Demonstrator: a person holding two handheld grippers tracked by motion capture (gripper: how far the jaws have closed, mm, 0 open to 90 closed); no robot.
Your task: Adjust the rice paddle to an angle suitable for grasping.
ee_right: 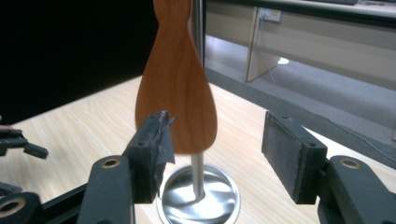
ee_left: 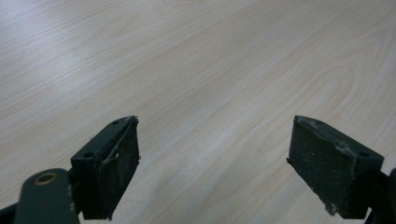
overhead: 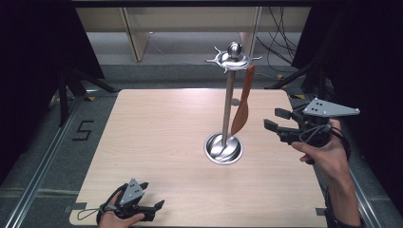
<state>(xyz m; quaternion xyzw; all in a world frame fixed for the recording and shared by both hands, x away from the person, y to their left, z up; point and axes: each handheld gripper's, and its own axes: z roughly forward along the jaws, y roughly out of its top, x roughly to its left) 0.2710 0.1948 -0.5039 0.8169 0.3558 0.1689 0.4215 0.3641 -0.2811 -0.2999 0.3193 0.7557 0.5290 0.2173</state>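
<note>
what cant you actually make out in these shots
- How the wooden spatula hooks onto the metal stand: high view, too small; right gripper view, handle cut off by the top edge.
- Spatula's lower edge: right gripper view, partly behind one of the right gripper's fingers.
- Left gripper's surroundings: its own view looks along bare table.

Left gripper (ee_left: 212, 158): I am holding my jaws wide apart, gripping nothing.
Table (ee_left: 210, 60): pale wood grain is lying beneath.
</note>
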